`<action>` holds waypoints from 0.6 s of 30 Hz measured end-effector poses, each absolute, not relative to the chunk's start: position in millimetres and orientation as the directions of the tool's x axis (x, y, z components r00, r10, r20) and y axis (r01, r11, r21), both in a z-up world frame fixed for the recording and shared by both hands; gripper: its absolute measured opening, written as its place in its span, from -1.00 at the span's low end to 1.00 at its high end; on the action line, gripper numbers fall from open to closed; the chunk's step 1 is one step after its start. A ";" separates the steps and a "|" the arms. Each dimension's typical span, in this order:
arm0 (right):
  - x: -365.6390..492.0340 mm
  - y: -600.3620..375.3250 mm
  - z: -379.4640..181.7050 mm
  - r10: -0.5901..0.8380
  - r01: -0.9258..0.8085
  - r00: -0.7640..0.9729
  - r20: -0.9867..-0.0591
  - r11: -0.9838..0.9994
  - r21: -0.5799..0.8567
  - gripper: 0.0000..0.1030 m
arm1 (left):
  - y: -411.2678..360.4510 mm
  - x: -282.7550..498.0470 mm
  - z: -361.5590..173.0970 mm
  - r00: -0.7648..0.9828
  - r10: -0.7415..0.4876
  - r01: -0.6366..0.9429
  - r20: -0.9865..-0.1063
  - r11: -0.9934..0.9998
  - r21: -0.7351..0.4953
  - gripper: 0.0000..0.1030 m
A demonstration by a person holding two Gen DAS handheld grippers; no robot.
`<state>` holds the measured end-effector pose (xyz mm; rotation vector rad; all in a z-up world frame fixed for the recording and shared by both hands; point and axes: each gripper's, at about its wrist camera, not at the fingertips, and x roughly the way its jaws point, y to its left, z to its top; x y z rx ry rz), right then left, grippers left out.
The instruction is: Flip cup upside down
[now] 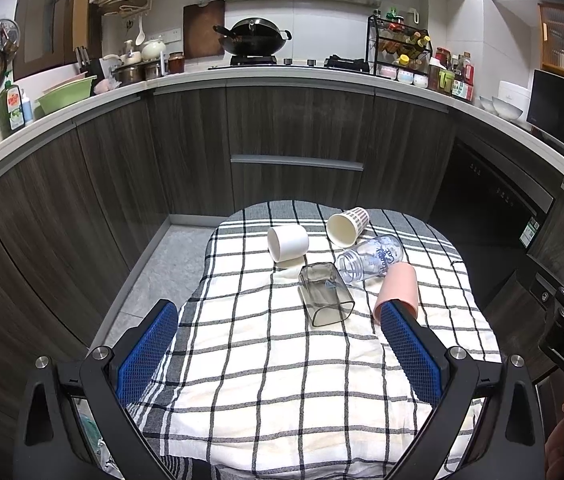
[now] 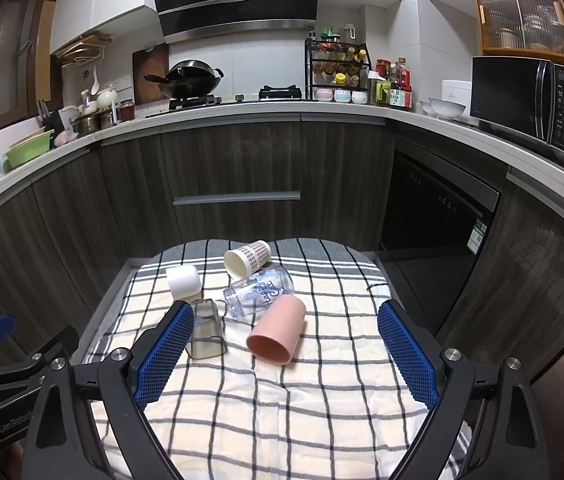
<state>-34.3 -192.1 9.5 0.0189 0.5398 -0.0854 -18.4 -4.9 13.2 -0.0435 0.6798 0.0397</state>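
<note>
Approach stage; nothing grasped. Left gripper (image 1: 277,322) and right gripper (image 2: 286,328) both hang spread wide, empty, above the checked cloth (image 2: 282,400). Pink cup (image 2: 277,330) lies sideways, nearest the right gripper. Next: straddle its wall, clamp, rotate mouth-down.

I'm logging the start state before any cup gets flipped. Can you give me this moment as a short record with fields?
surface: black-and-white checked cloth
cups, all on their sides: pink plastic cup; smoky square glass tumbler; clear printed glass jar; plain white cup; patterned paper cup
contact: jar lies against the pink cup
left gripper: open, empty
right gripper: open, empty
flipped so far: none
</note>
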 end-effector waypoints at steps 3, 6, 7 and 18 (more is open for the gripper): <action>-32.2 -194.1 8.2 -0.076 0.087 0.855 -0.513 0.996 -0.001 0.81 | -5.8 -19.6 14.9 0.779 0.023 -0.050 -0.626 0.998 -0.024 1.00; -32.4 -194.2 8.1 -0.075 0.086 0.855 -0.513 0.996 -0.001 0.81 | -5.6 -20.4 16.0 0.781 0.023 -0.049 -0.624 0.998 -0.024 1.00; -32.1 -195.0 8.1 -0.074 0.086 0.856 -0.512 0.996 0.001 0.81 | -5.5 -20.2 16.3 0.781 0.023 -0.049 -0.624 0.999 -0.024 1.00; -34.9 -196.5 9.3 -0.073 0.088 0.859 -0.506 0.996 0.006 0.81 | -5.9 -22.8 18.0 0.782 0.025 -0.049 -0.623 0.999 -0.022 1.00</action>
